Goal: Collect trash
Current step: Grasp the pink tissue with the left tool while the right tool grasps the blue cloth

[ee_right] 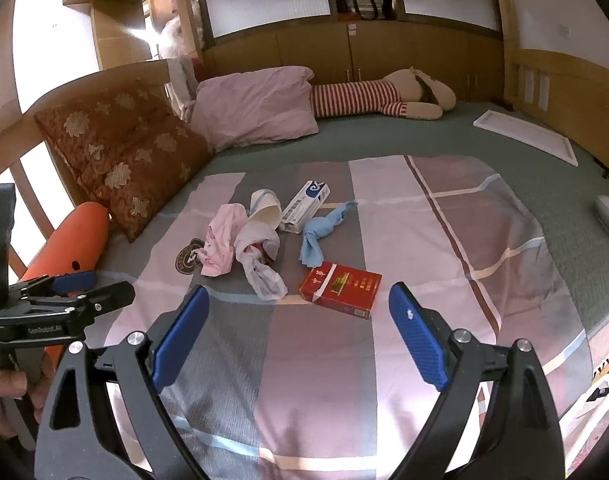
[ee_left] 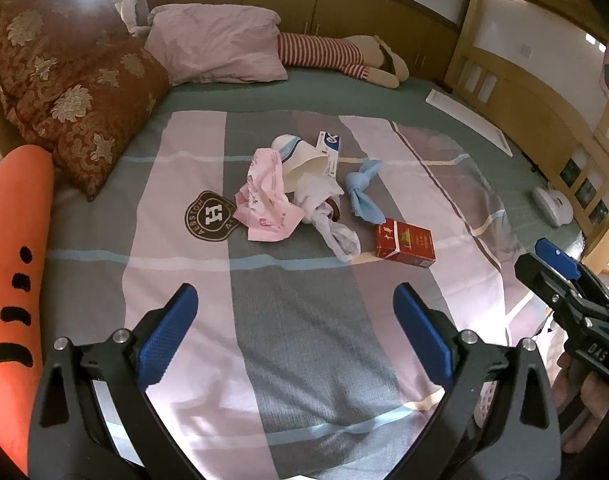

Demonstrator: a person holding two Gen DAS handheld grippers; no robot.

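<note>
Trash on bed (ee_right: 444, 220), none collected: red carton (ee_right: 340, 290), knotted plastic bag (ee_right: 260, 264), pink wrapper (ee_right: 220, 244), paper cup (ee_right: 264, 208), blue cloth (ee_right: 320, 232). Left gripper (ee_left: 294, 336) and right gripper (ee_right: 298, 338): spread wide, empty.

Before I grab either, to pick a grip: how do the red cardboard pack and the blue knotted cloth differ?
The red cardboard pack is a rigid, flat-sided box; the blue knotted cloth is soft, crumpled and tied in the middle. The pack lies nearer the cameras, the cloth just beyond it. Both rest loose on the striped bedcover, ungripped.
</note>
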